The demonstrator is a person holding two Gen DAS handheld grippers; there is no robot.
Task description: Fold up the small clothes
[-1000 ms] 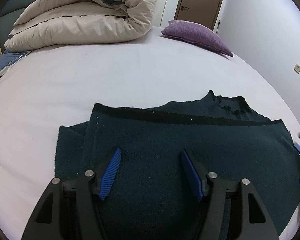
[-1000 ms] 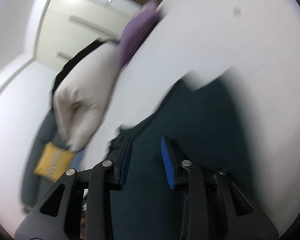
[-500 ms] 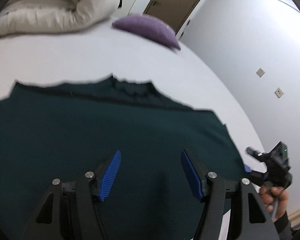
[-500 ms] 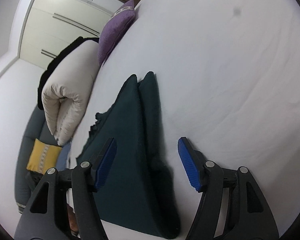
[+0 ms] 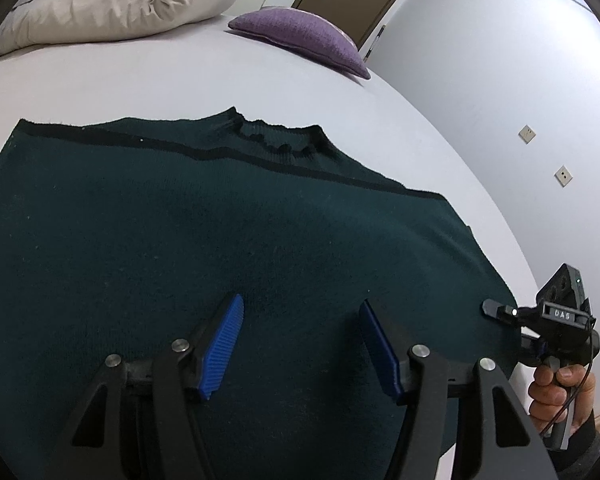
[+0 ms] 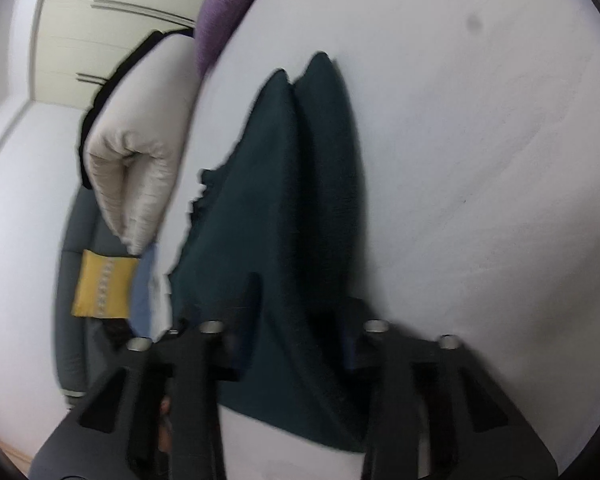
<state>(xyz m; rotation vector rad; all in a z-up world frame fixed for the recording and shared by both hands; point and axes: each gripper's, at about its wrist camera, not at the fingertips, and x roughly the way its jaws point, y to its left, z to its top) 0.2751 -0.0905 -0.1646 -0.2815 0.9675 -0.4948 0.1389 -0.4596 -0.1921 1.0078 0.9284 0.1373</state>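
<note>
Your left gripper (image 5: 300, 336) hovers open over sweater (image 5: 220, 240), empty. Your right gripper (image 6: 296, 320) at sweater's 3 o'clock edge, jaws closing, fabric between them.

Dark green knit on a pale bed

The sweater (image 5: 228, 240) is a deep teal-green, with a black band along its upper edge. The bed (image 5: 140, 80) sheet is plain whitish-lilac. The pillow (image 5: 300, 36) is purple, the rolled duvet (image 5: 112, 4) cream-beige. The left hand-held gripper (image 5: 300, 344) is black with ribbed blue pads (image 5: 222, 346). A cushion (image 6: 102, 290) is mustard yellow with a pale patterned stripe.
</note>
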